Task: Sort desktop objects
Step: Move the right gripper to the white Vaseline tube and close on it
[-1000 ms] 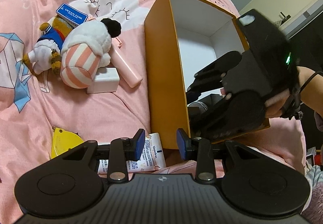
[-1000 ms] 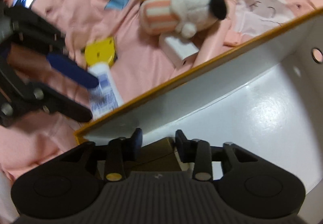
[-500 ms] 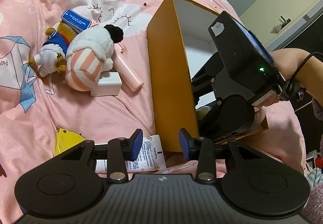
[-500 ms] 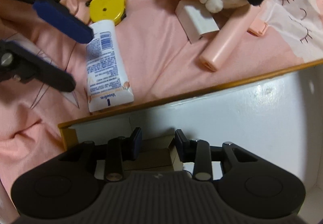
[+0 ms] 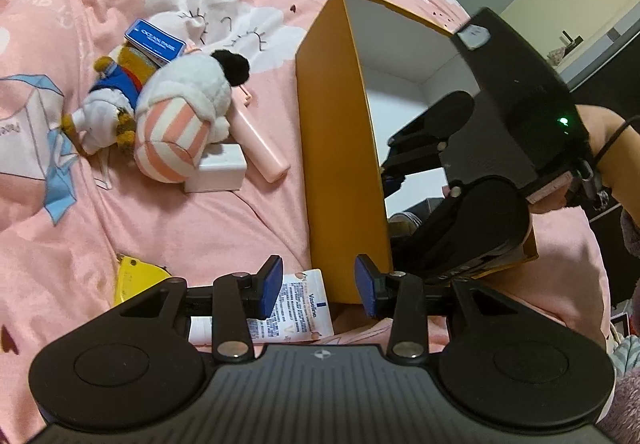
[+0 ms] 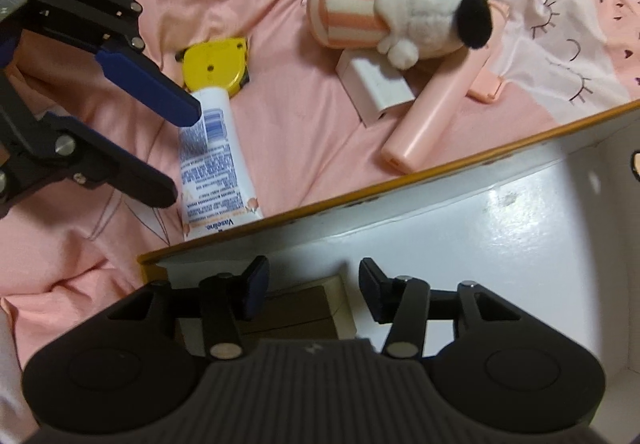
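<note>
down inside the orange box [image 6: 400, 184] the right gripper [image 6: 310, 290] is opening off a brown box [image 6: 296, 310] to leave it, while the left gripper [image 5: 316, 284] waits half-open, empty, over the vaseline tube [image 5: 298, 306].

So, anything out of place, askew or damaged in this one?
Nothing damaged or spilled. The striped plush lies tipped over the white block and pink stick, and the Vaseline tube lies against the orange box.
</note>
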`<action>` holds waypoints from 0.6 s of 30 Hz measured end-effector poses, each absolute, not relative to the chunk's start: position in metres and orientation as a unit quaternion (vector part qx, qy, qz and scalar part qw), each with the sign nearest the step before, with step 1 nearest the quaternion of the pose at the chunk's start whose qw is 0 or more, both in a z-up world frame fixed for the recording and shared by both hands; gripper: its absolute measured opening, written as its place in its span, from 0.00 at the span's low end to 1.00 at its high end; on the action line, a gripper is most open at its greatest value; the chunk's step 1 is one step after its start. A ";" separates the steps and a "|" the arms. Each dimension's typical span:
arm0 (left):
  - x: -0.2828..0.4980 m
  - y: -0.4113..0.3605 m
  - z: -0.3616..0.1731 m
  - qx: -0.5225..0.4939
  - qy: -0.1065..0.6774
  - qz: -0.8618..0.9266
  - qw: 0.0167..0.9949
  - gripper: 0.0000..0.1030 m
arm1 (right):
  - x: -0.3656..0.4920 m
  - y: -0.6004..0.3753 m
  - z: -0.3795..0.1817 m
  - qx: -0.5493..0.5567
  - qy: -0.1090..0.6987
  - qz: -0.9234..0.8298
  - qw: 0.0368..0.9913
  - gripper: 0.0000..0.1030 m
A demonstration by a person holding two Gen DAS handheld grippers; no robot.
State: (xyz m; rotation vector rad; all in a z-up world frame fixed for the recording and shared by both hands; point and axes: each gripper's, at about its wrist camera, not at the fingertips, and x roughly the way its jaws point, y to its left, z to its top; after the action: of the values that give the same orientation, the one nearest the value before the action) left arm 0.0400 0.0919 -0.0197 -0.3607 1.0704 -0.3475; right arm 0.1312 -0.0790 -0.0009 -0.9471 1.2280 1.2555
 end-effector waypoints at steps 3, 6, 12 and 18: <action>0.037 0.099 -0.014 -0.167 0.499 -0.147 0.838 0.44 | 0.128 -0.078 0.009 -0.388 0.508 0.530 0.557 0.53; 0.033 0.107 -0.007 -0.147 0.494 -0.124 0.848 0.44 | 0.118 -0.083 0.022 -0.379 0.495 0.527 0.577 0.53; 0.024 0.122 0.005 -0.091 0.495 -0.085 0.860 0.46 | 0.116 -0.098 0.059 -0.347 0.457 0.533 0.622 0.51; 0.020 0.133 -0.002 -0.086 0.521 -0.052 0.848 0.46 | 0.093 -0.081 0.081 -0.284 0.432 0.576 0.633 0.45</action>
State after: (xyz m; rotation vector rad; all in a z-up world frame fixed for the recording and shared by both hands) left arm 0.0200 0.1332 -0.0024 -0.1813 1.0987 -0.1102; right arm 0.0932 -0.0814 0.0810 -0.6499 0.9884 1.3165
